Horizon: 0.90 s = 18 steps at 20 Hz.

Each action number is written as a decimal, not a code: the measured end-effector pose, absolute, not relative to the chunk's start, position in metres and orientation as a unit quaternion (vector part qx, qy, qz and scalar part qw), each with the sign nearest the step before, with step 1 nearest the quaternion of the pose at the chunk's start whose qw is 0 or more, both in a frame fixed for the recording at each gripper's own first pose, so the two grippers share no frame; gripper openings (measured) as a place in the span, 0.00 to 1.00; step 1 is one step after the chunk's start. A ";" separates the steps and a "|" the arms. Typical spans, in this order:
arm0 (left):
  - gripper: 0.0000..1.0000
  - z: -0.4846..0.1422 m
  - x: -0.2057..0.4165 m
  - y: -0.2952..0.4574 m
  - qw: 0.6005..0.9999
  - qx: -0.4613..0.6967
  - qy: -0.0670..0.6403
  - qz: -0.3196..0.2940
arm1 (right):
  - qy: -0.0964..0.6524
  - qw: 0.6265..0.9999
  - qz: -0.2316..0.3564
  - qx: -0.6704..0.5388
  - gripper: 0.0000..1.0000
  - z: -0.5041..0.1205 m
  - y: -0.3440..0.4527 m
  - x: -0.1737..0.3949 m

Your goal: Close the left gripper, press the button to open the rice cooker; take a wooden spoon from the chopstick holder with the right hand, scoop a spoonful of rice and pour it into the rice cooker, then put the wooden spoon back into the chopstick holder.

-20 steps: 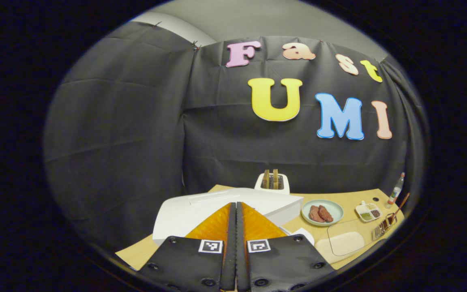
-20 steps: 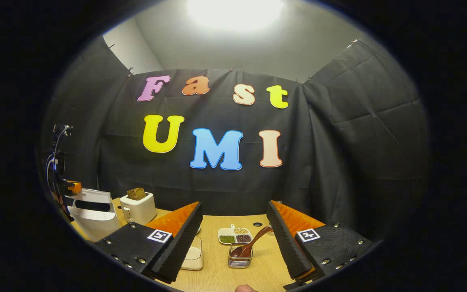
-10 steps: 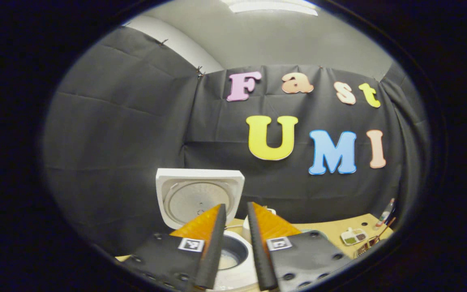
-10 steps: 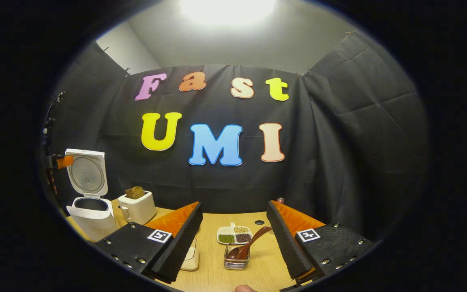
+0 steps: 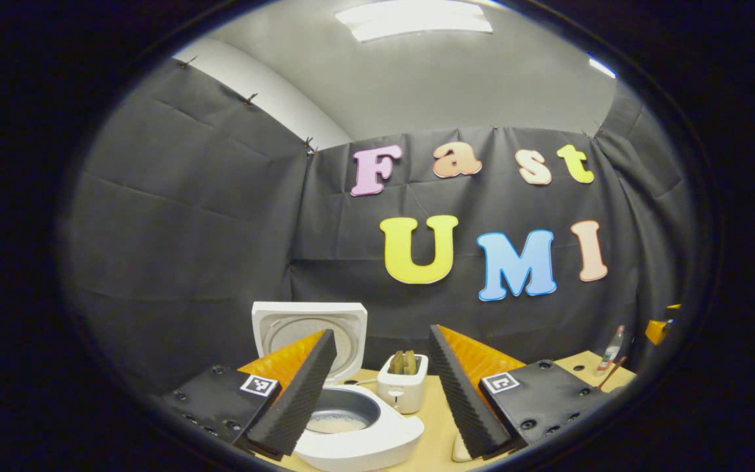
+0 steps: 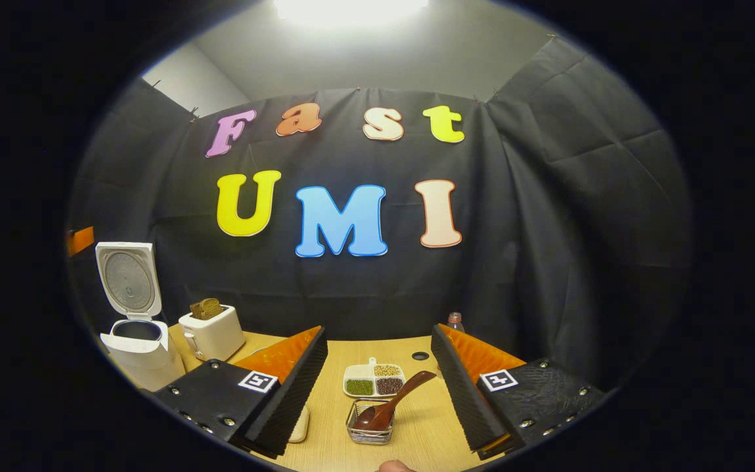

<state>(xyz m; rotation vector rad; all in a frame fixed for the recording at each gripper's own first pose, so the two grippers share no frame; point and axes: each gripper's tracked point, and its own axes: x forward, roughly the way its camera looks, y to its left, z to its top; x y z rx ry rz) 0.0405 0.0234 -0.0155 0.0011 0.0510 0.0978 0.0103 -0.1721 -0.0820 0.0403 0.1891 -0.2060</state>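
Fingers of right gripper [image 6: 377,387] spread wide, holding nothing.

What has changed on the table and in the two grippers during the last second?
The rice cooker lid swung up and now stands open. The left gripper went from shut to open and drew back. The right gripper stayed open near the spoon, which still rests in the holder.

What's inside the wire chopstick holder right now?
In the right gripper view, the wire chopstick holder holds a wooden spoon, bowl end down and handle leaning out up to the right. Nothing else is visible inside, though the spoon's bowl covers part of the bottom.
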 end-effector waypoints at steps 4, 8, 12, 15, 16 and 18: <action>0.98 -0.021 0.028 0.009 0.998 0.008 0.038 0.046 | 0.128 0.984 -0.116 0.050 0.97 -0.112 -0.198 0.032; 0.97 -0.023 0.013 0.005 0.997 0.011 0.046 0.052 | 0.164 0.977 -0.117 0.069 0.97 -0.145 -0.214 0.047; 0.97 -0.021 -0.001 0.006 0.997 0.016 0.051 0.062 | 0.200 0.968 -0.122 0.088 0.97 -0.182 -0.226 0.062; 0.97 -0.020 -0.009 0.004 0.996 0.015 0.054 0.068 | 0.240 0.956 -0.125 0.115 0.97 -0.218 -0.230 0.066; 0.97 -0.020 -0.012 0.003 0.996 0.017 0.055 0.070 | 0.251 0.952 -0.125 0.122 0.98 -0.229 -0.231 0.066; 0.95 -0.020 -0.018 0.003 0.995 0.024 0.056 0.074 | 0.275 0.943 -0.129 0.136 0.97 -0.251 -0.234 0.068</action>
